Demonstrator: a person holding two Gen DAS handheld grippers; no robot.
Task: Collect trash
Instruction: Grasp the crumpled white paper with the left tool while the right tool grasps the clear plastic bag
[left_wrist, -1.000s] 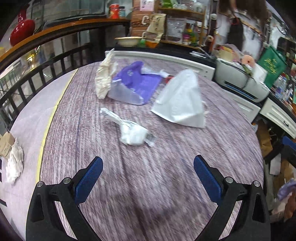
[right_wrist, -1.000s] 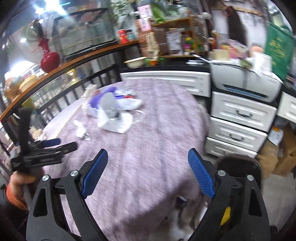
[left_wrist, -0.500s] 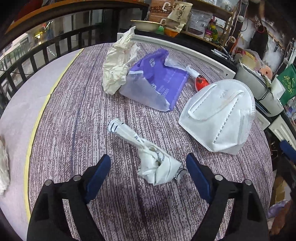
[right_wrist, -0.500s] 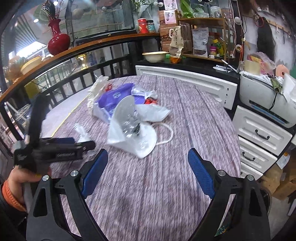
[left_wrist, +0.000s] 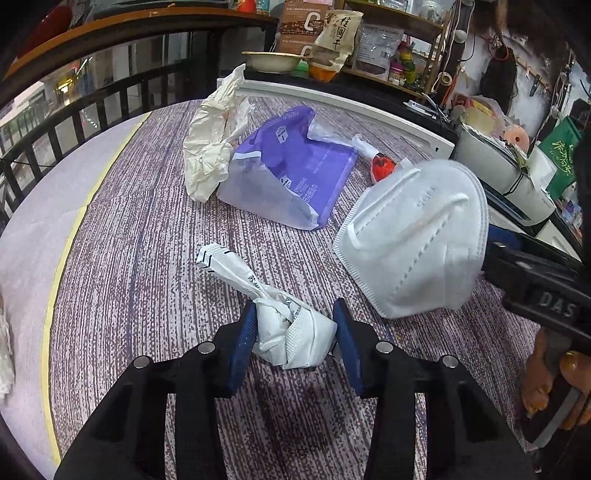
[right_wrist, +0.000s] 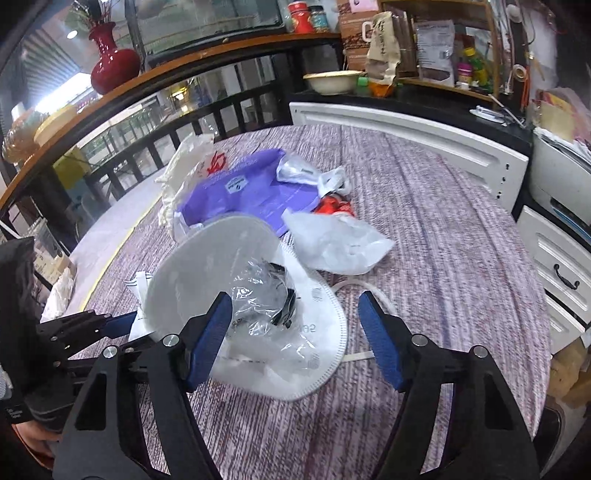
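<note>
A twisted white wrapper (left_wrist: 291, 338), crinkled paper-like film with black printing and a long flattened tail, lies on the purple-grey streaked table (left_wrist: 147, 258). The left gripper (left_wrist: 293, 341) has its two blue pads pressed against either side of the wrapper's bunched end, jaws narrowed around it; whether the wad has left the tabletop is hard to judge from this angle.

Just beside the wrapper, on its right in the left wrist view, sits a white face mask (left_wrist: 417, 240), a domed, ribbed shell of soft fabric with stitched edges and a moulded nose strip. In the right wrist view the mask (right_wrist: 207, 258) shows its hollow side, which cradles a crumpled piece of clear plastic film (right_wrist: 266, 299). The right gripper (right_wrist: 295, 328) hovers over that mask with its blue pads spread wide, one on each side of the film and nothing between them gripped.

Beyond the wrapper, farther across the table, lies a purple and translucent plastic pouch (left_wrist: 295, 173), flat and creased, with small white print. Touching the pouch on its left is a tall wad of cream-coloured crumpled paper (left_wrist: 214, 147). Past the pouch's right edge peeks a small red and white wrapper (left_wrist: 382, 166), and near the mask in the right wrist view a limp white plastic bag (right_wrist: 336, 240) lies wrinkled on the table.

A black railing (left_wrist: 74, 122) curves behind the table, and a cream bowl (left_wrist: 271, 61) sits on the dark counter beyond the crumpled paper.
</note>
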